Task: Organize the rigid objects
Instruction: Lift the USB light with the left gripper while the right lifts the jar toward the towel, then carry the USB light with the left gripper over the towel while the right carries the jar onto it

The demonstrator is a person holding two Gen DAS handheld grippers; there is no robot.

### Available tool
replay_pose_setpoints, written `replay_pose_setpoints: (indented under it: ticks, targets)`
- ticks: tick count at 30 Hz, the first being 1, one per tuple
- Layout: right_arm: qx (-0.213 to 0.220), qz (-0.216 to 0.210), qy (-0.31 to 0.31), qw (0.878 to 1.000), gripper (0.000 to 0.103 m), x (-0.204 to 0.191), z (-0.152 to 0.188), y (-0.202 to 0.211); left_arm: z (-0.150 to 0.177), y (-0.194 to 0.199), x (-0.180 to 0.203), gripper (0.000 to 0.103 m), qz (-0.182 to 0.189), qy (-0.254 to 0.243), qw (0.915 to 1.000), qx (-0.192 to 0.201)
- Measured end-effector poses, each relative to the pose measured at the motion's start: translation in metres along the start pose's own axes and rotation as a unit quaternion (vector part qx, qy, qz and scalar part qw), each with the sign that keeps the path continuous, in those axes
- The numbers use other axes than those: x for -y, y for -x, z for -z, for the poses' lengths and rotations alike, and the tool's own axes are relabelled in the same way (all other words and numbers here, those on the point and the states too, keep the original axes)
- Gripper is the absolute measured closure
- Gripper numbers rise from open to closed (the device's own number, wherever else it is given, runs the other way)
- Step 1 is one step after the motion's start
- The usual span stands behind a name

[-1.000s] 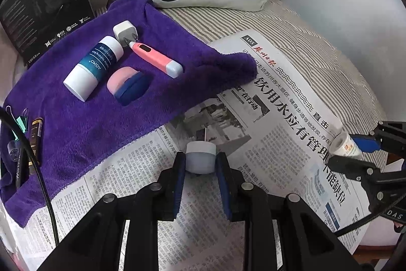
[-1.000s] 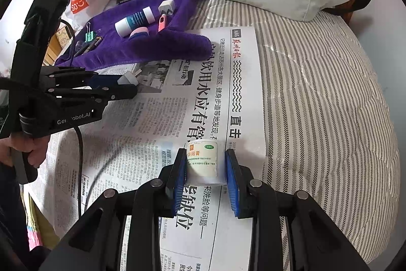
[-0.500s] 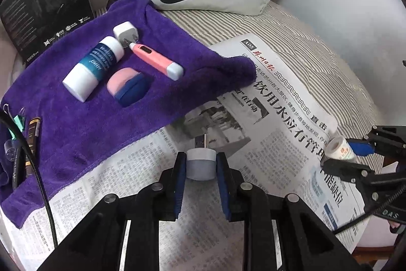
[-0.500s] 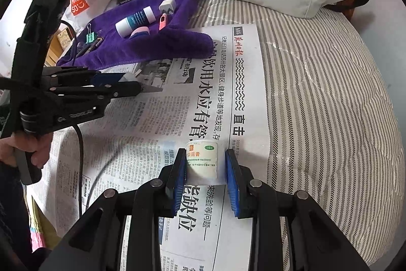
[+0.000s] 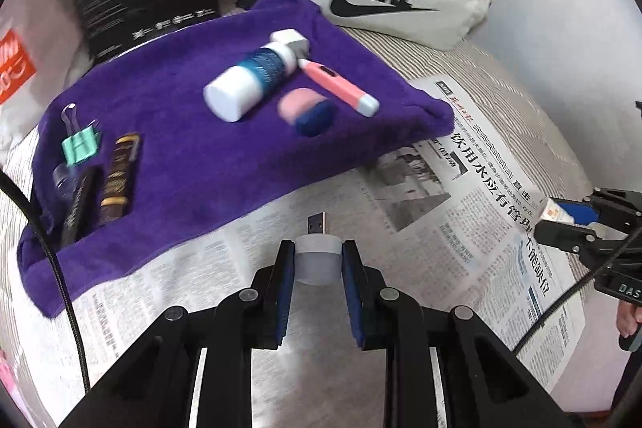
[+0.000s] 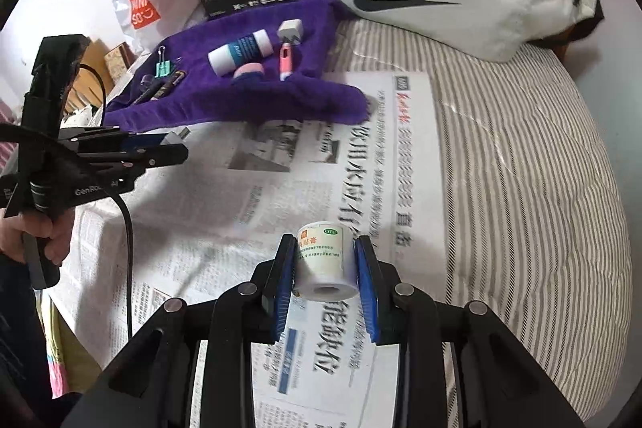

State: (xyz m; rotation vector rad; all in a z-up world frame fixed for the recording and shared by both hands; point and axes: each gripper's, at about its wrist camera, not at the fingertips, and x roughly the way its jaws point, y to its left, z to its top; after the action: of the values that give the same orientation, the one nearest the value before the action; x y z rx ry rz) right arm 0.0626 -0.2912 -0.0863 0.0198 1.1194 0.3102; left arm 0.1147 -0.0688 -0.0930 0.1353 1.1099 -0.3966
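the left gripper (image 5: 317, 259) fingers squeeze a small white round usb plug light (image 5: 317, 254), its metal plug pointing ahead at the purple fuzzy towel (image 5: 208, 163) just beyond. the right gripper (image 6: 326, 269), farther away, squeezes a white paper-wrapped tape roll (image 6: 324, 261).

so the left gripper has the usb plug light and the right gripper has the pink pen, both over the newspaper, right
Not quite. The right gripper holds a small white roll of tape, as the right wrist view shows; the pink pen lies on the purple towel. The left gripper does hold the usb light over the newspaper.
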Motion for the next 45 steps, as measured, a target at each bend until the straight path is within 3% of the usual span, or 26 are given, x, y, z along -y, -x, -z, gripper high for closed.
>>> replay_pose_setpoints:
  ticks: [21, 33, 45]
  targets:
    - [0.000, -0.039, 0.032, 0.999, 0.073, -0.037, -0.034, -0.013, 0.016, 0.036, -0.056, 0.080, -0.032, 0.034, 0.9988, 0.017]
    - [0.023, -0.062, 0.045, 0.997, 0.073, -0.054, -0.093, -0.024, -0.007, 0.063, -0.088, 0.080, -0.032, 0.053, 0.9970, 0.047]
    - [0.035, -0.053, 0.045, 0.997, 0.073, -0.054, -0.154, -0.048, -0.024, 0.048, -0.115, 0.080, -0.038, 0.058, 0.9968, 0.039]
